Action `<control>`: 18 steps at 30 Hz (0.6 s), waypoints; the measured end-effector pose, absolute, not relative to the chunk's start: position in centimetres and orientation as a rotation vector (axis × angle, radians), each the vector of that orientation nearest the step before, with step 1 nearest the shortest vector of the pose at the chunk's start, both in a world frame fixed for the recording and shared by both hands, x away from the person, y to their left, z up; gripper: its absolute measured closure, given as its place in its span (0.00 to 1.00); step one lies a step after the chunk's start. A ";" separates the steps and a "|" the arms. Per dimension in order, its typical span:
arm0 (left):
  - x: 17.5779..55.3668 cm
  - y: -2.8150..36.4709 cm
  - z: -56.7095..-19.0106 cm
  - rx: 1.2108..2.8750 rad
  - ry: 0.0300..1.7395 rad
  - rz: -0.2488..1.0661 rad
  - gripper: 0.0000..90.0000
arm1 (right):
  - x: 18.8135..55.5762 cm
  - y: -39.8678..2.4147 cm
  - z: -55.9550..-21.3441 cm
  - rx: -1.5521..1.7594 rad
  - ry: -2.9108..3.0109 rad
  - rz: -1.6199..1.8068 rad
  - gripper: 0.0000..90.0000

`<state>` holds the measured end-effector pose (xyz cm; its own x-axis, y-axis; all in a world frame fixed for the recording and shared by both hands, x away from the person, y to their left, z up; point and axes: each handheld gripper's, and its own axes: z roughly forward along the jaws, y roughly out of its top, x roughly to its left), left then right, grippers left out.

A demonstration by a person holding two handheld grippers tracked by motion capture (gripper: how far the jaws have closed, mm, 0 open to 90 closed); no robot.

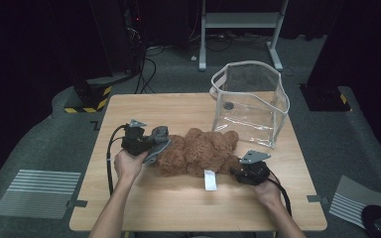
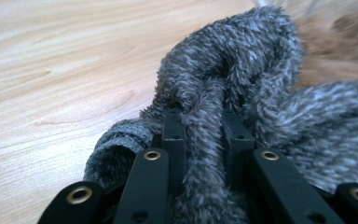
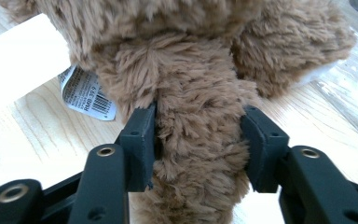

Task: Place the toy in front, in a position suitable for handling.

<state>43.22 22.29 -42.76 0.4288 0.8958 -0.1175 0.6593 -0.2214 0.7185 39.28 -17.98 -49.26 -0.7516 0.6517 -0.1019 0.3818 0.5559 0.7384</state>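
A brown teddy bear (image 1: 198, 151) lies across the middle of the wooden table (image 1: 178, 208). A grey fuzzy knitted cloth (image 1: 158, 141) sits at its left end. My left gripper (image 1: 148, 143) is shut on a fold of that grey cloth (image 2: 223, 60), which is pinched between the jaws of my left gripper (image 2: 200, 126). My right gripper (image 1: 235, 169) is at the bear's right end. In the right gripper view, my right gripper (image 3: 198, 140) has a brown furry limb (image 3: 196, 116) between its pads, both pressing into the fur. A white label (image 3: 86, 93) with a barcode hangs from the bear.
A clear plastic bag (image 1: 250, 101) with white trim stands upright and open at the table's back right, just behind the bear. A white tag (image 1: 209, 179) lies on the wood in front of the bear. Dark floor, cables and stand legs surround the table.
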 end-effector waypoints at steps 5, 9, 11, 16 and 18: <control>40.7 22.2 -41.6 1.925 1.241 0.402 0.84 | 39.2 -17.3 -48.9 0.803 2.441 1.016 0.73; 39.3 21.7 -41.3 1.924 1.207 0.406 0.83 | 39.1 -16.7 -48.8 0.772 2.457 1.033 0.87; 38.8 21.4 -41.3 1.938 1.197 0.418 0.83 | 39.0 -16.4 -48.8 0.758 2.459 1.044 0.90; 38.6 21.0 -41.7 1.939 1.202 0.434 0.84 | 39.0 -15.9 -48.9 0.775 2.474 1.066 0.92; 38.9 20.7 -41.7 1.944 1.207 0.464 0.84 | 39.0 -15.7 -49.0 0.773 2.482 1.080 0.92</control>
<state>38.94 20.71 -41.73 0.4811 0.8717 -0.0936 0.5847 -0.2395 0.7751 39.00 -15.66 -48.95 -0.8006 0.5942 -0.0775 0.3482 0.5666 0.7468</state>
